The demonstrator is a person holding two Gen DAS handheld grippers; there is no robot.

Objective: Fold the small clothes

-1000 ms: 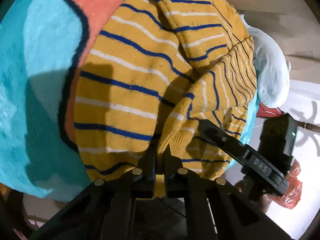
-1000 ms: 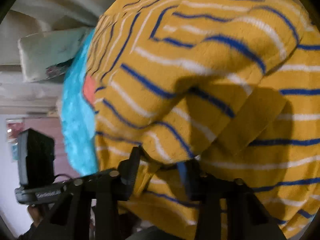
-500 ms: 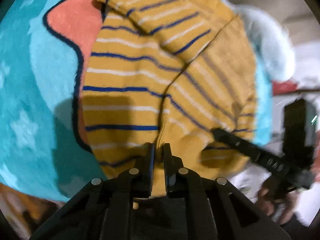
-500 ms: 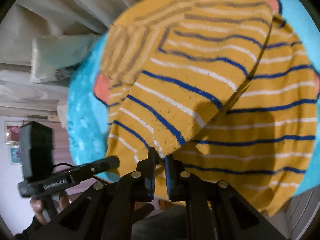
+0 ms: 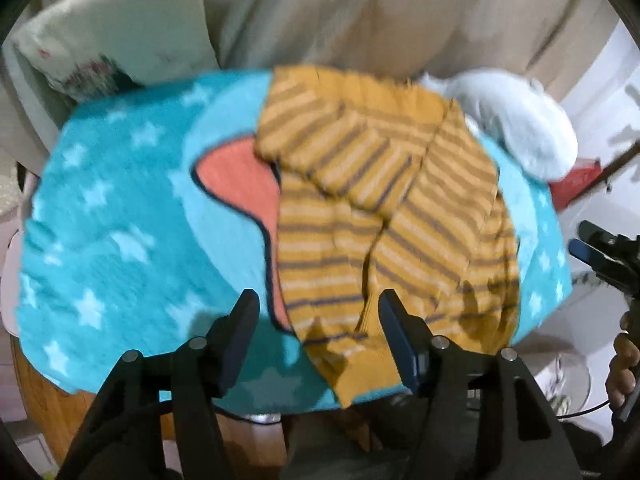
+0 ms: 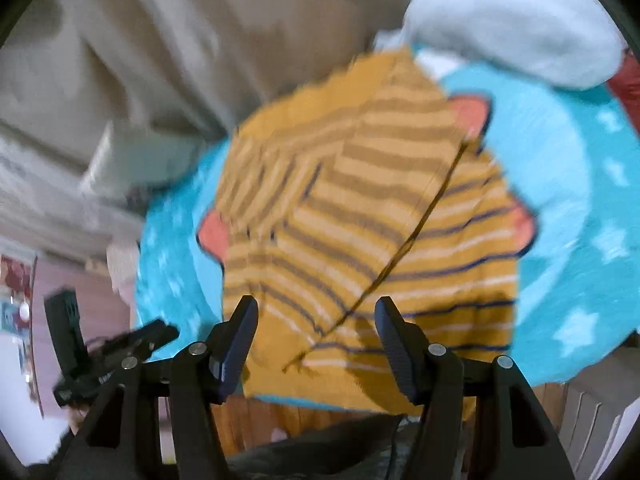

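Blanket (image 5: 120,208) turquoise, starred, under striped sweater (image 5: 384,216) | curtain (image 5: 320,12) beige behind | both jaws opening, empty

Left gripper (image 5: 314,316) and right gripper (image 6: 312,320) now lifted clear of striped sweater (image 5: 384,216), jaws opening, empty; earlier each pinched sleeve. Sleeves now folded across body.

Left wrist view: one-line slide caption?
Left gripper, jaws opening and empty, above the folded yellow striped sweater on a turquoise star blanket.
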